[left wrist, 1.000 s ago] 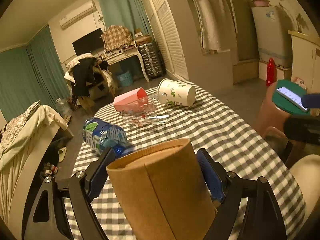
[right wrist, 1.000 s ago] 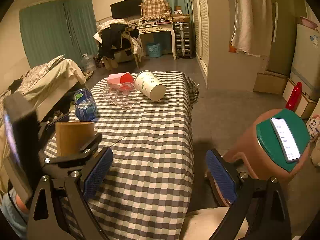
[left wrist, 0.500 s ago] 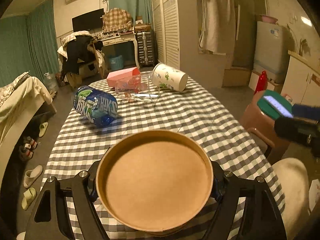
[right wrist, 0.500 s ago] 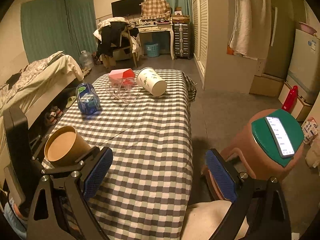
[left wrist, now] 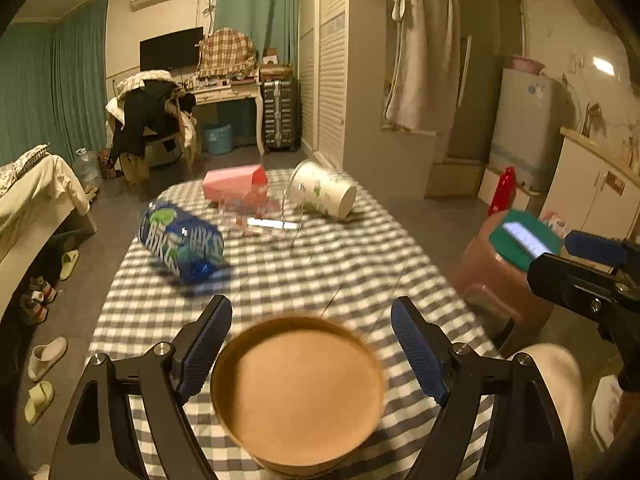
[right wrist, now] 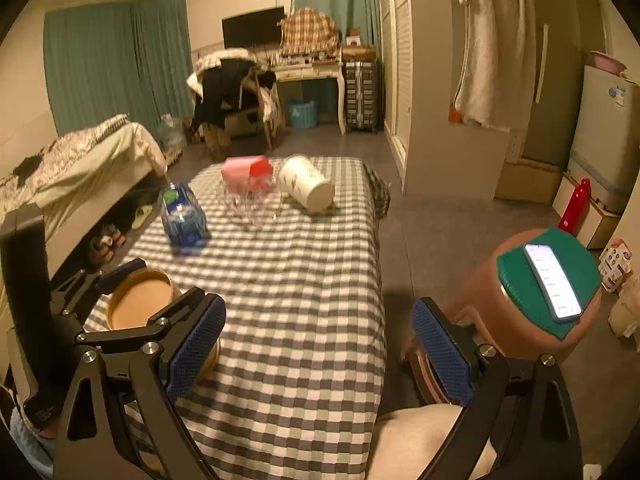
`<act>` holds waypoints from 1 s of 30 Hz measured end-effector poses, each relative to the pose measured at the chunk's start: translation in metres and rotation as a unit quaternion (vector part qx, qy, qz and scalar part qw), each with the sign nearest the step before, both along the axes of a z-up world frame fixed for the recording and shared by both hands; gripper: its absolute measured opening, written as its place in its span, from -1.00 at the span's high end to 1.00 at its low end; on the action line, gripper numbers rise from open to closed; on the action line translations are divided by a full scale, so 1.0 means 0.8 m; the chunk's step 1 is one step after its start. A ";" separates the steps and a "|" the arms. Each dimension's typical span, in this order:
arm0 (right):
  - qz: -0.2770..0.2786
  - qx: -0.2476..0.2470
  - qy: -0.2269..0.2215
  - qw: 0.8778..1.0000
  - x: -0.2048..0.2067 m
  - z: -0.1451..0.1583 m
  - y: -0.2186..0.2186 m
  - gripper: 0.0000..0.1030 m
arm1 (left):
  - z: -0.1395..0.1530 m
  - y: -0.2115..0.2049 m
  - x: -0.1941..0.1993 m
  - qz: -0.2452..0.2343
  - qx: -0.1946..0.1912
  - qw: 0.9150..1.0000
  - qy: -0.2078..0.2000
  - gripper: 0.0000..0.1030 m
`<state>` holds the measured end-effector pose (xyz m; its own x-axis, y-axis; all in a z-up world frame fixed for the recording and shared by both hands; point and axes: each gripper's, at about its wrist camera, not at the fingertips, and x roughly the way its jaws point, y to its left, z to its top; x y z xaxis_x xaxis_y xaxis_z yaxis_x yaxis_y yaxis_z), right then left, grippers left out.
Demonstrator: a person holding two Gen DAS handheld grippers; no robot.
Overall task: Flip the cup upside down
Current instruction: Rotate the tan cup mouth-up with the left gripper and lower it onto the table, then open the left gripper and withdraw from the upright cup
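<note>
**While the brown cup sits base-up: desk inventory**

Where the checked cloth nears the front edge of the desk, a brown paper cup stands upside down, its flat recessed base facing up; its image is slightly blurred.

Item 1, left gripper: jaws spread, blue-padded fingers on either side of the cup with a visible gap on each side, touching nothing. In the right wrist view the same gripper shows at the left edge, flanking the cup.

Item 2, right gripper: jaws wide apart and holding nothing, over the right front part of the desk, well apart from the cup. Its dark frame also shows at the right edge of the left wrist view.

Item 3, blue packet with white lettering: lying on its side, left of centre on the cloth.

Item 4, pink carton: at the far end of the desk.

Item 5, clear glass vessel: lying just in front of the pink carton; its outline is hard to trace.

Item 6, white printed paper cup: on its side at the far right, just beside the glass vessel.

Item 7, brown stool with a green top: right of the desk, a lit phone lying on it.
</note>
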<state>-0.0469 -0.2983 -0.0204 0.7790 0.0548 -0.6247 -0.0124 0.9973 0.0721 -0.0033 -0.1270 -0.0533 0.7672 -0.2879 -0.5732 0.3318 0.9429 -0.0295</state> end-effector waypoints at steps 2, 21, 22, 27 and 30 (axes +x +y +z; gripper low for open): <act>-0.005 0.000 -0.014 1.000 -0.005 0.010 0.000 -0.84 | 0.017 0.002 -0.001 -0.001 -0.012 1.000 -0.012 -0.66; 0.001 0.004 -0.093 0.996 -0.069 0.058 0.044 -0.84 | 0.098 0.113 -0.108 0.099 -0.033 0.991 -0.079 -0.91; 0.005 0.004 -0.092 0.996 -0.071 0.055 0.049 -0.84 | 0.095 0.115 -0.113 0.100 -0.032 0.991 -0.079 -0.92; 0.025 0.000 -0.074 0.997 -0.070 0.035 0.070 -0.84 | 0.079 0.121 -0.127 0.103 -0.035 0.991 -0.077 -0.95; 0.027 -0.003 -0.071 0.997 -0.072 0.025 0.076 -0.84 | 0.070 0.126 -0.131 0.108 -0.032 0.991 -0.073 -1.00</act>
